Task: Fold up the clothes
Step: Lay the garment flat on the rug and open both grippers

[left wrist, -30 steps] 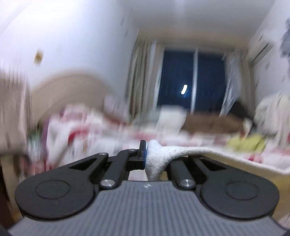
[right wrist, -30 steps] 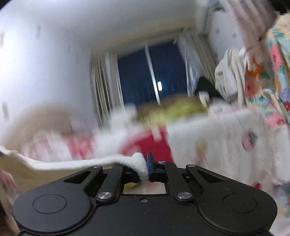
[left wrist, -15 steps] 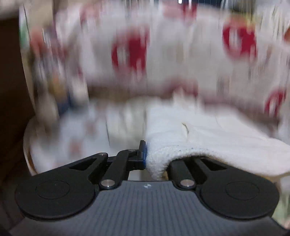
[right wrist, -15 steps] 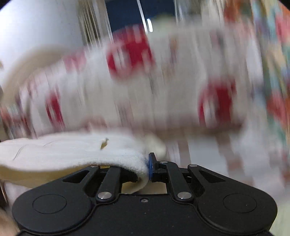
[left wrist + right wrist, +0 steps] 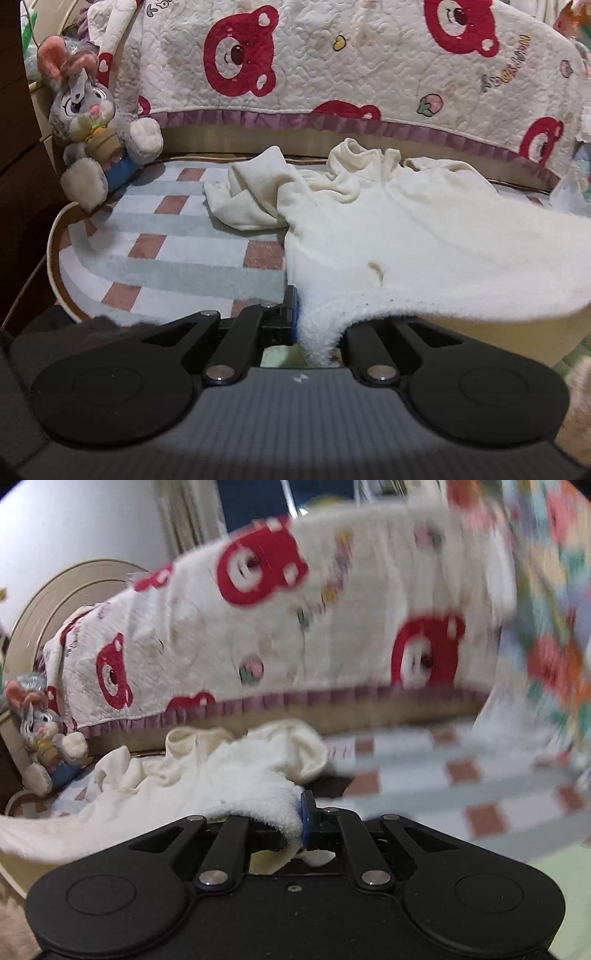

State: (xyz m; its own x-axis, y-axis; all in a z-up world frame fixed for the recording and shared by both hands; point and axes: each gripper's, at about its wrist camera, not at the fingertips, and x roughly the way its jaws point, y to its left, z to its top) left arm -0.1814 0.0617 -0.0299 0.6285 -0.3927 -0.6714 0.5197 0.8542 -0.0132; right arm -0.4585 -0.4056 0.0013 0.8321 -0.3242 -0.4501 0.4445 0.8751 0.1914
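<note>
Left wrist view: the left tongs (image 5: 301,317) are closed tight on a corner of the hem of the cream fleece garment (image 5: 406,236), the nap bunched between the pads. Right wrist view shows the right tongs (image 5: 301,825) likewise clamped on the opposite hem corner of the same garment (image 5: 207,786), pads nearly together with only fabric between them. Change noted: one second ago both views faced the window and ceiling with the hem held aloft; both now face downward at the bed, and the garment lies spread on the checked sheet (image 5: 166,254). Judgement: the shake-out and lay-down step is effectively complete, and folding proper has not begun. Condition of the garment: body lying mostly flat from the hem toward the collar, which sits at the far end, close beneath the bear-print quilt (image 5: 369,74). One sleeve (image 5: 247,195) is crumpled and doubled over at the collar's left; the other sleeve's lie cannot be determined. A small yellowish mark shows near the hem. A plush rabbit (image 5: 88,122) sits well left of the collar, clear of the garment. Sleeves likely need straightening before any fold.
</note>
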